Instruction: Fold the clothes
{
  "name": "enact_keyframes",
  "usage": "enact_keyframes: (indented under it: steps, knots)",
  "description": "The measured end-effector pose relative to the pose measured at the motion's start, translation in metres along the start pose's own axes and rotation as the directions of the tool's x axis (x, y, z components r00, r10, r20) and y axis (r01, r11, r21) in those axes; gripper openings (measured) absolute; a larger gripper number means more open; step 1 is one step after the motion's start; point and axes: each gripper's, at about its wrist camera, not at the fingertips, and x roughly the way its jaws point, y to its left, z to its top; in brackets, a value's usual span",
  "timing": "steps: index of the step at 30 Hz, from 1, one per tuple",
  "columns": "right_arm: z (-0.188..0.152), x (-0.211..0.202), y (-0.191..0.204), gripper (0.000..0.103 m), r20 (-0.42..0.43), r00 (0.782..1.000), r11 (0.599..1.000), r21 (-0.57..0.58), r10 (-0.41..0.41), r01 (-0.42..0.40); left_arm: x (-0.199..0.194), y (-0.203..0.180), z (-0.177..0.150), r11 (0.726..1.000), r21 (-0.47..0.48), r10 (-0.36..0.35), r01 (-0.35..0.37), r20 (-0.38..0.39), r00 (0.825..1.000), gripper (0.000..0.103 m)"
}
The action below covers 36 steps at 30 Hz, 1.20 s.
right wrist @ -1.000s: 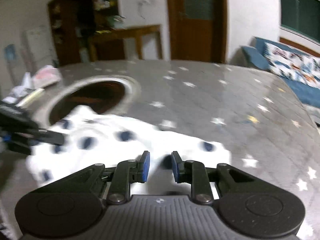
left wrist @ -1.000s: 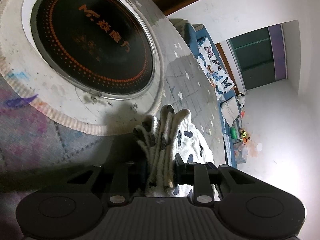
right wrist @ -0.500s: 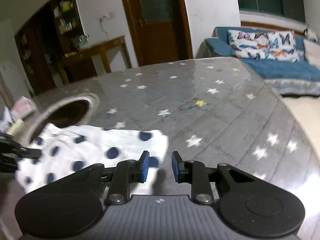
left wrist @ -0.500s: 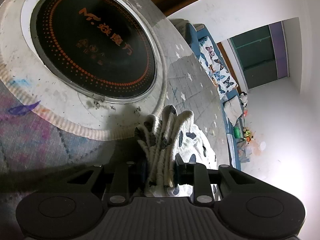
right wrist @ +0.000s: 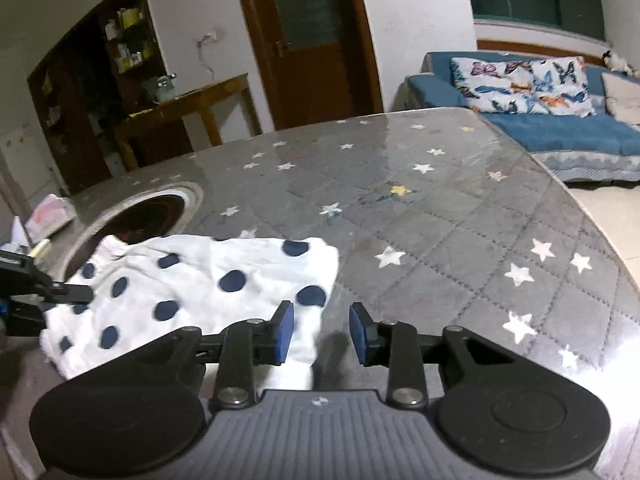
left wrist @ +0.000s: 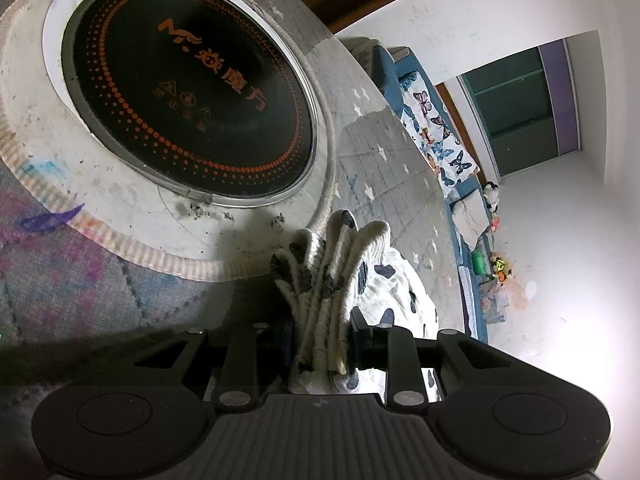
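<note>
Since a second ago, the right gripper's view swings from the cooktop toward the sofa; the left one holds steady. Left wrist view: the left gripper [left wrist: 322, 344] clamps the garment's [left wrist: 340, 280] bunched ribbed band at lower centre, anchoring it beside the round cooktop [left wrist: 192, 96]. Right wrist view: the right gripper [right wrist: 322, 332], jaws just opening, stands released over the garment's [right wrist: 200, 280] lower right corner; the table [right wrist: 460, 240] lies bare to the right.

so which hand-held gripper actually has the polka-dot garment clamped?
The left hand-held gripper: bunched polka-dot garment is pinched between its jaws. The right hand-held gripper stands open, its pads clear.
</note>
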Motion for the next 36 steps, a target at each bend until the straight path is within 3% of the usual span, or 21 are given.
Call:
enact_keyframes:
  steps: [5, 12, 19, 24, 31, 36]
  knots:
    - [-0.016, -0.019, 0.008, 0.031, -0.006, 0.999, 0.999, 0.006, 0.035, -0.035, -0.002, 0.000, 0.000, 1.000, 0.001, 0.001, -0.001, -0.001, 1.000, 0.029]
    - [-0.047, -0.045, 0.020, 0.030, -0.022, 0.999, 0.998, -0.056, -0.040, 0.039, -0.003, 0.002, 0.000, 1.000, 0.005, -0.001, 0.001, -0.004, 1.000, 0.029]
    - [-0.030, -0.040, 0.018, 0.030, 0.029, 0.999, 0.999, -0.024, -0.028, 0.028, -0.004, 0.003, 0.001, 1.000, 0.006, 0.001, -0.001, -0.001, 1.000, 0.029]
    - [-0.021, -0.012, 0.006, 0.030, 0.005, 1.000, 0.998, 0.068, -0.002, 0.001, -0.004, 0.001, 0.002, 1.000, 0.014, 0.005, -0.005, -0.006, 1.000, 0.029]
    - [-0.030, -0.007, 0.012, 0.008, 0.011, 1.000, 0.997, 0.074, 0.011, -0.012, -0.005, -0.003, 0.002, 0.999, 0.039, 0.015, -0.015, -0.004, 1.000, 0.029]
    - [-0.027, -0.015, 0.010, 0.003, 0.055, 0.998, 0.996, 0.092, 0.000, -0.005, -0.004, -0.018, 0.004, 0.996, 0.085, 0.018, -0.018, -0.003, 1.000, 0.029]
